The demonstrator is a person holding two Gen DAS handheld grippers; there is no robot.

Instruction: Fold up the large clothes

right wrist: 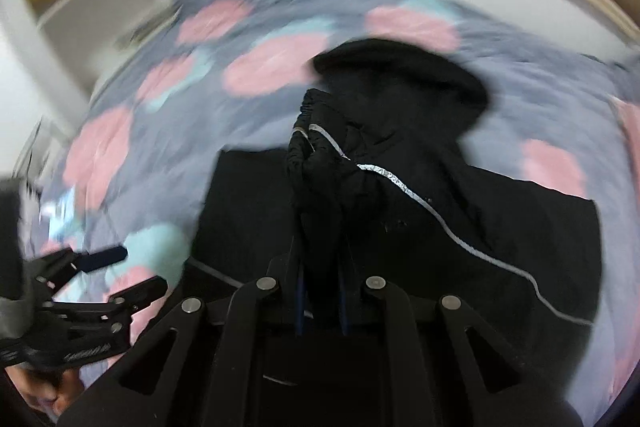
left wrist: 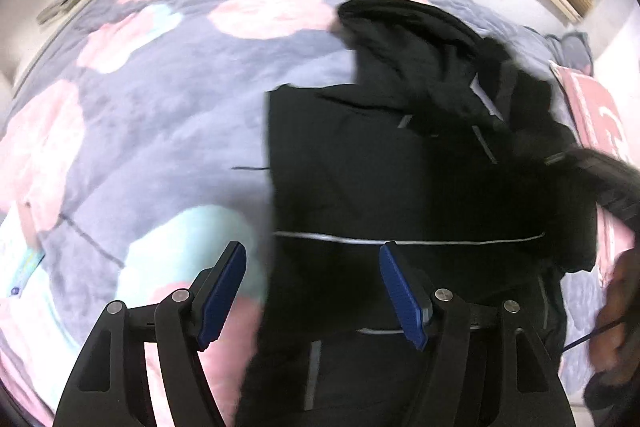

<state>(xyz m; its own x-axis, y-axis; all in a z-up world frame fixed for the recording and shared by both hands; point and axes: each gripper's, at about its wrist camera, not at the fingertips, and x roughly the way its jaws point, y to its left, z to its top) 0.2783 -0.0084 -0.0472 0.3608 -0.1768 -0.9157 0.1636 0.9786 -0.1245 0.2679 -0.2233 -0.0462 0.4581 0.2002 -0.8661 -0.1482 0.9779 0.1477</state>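
Right wrist view: right tool (right wrist: pixel 320 259) pinching black jacket (right wrist: pixel 420 219) cuff over floral bed (right wrist: pixel 168 115), left tool (left wrist: pixel 312 291) spread, empty; slick sleeve likely slipping out, undoing fold, if swung fast.

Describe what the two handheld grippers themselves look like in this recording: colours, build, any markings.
Both are matte black plastic linkage frames with silver round pivot pins. The left gripper carries two fingers faced with ribbed blue pads; seen from the right wrist camera, its body has small pale lettering, too blurred to read. The right gripper shows thin blue pad edges. No cables or sleeves are clearly visible.
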